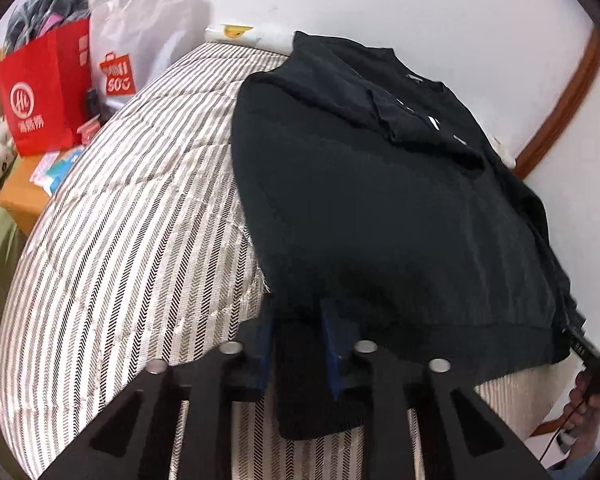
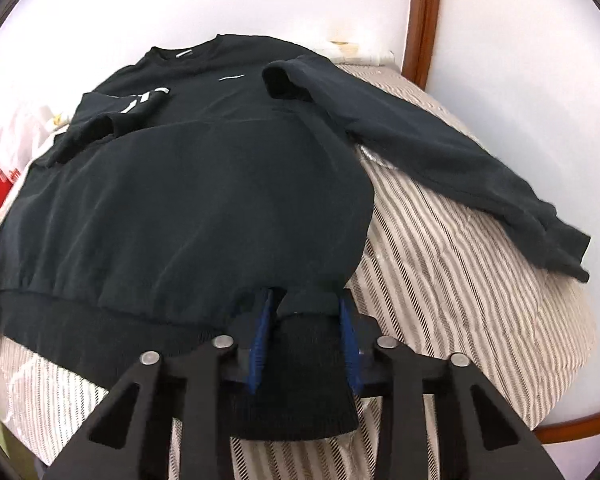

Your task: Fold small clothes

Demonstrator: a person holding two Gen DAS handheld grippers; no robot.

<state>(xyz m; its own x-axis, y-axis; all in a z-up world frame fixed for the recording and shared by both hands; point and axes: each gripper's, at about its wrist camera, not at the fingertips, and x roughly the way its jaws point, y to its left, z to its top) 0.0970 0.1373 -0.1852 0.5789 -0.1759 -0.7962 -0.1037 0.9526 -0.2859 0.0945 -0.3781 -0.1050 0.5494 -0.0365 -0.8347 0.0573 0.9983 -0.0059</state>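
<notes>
Nearest the left wrist lens, the left gripper has its blue-padded jaws closed around the ribbed hem at the lower left corner of a black sweatshirt; a tongue of hem hangs out below the pads. Far left in that view, a red paper shopping bag stands on a wooden side surface, stuffed with dark bundled items too blurred to identify, and a white Miniso plastic bag leans beside it against the wall. Flat coloured packets at the red bag's foot are hard to make out. The sweatshirt lies front up across the striped mattress, collar toward the wall, with one sleeve folded over the chest and covering part of the white print. At the right edge of this view, a hand and the other tool's body are cut off by the fisheye rim. In the right wrist view, the right gripper grips the hem at the lower right corner, a dark fold bunched between its blue pads. Right of the body, the other sleeve stretches out over the mattress, cuff near the bed's wooden frame.
</notes>
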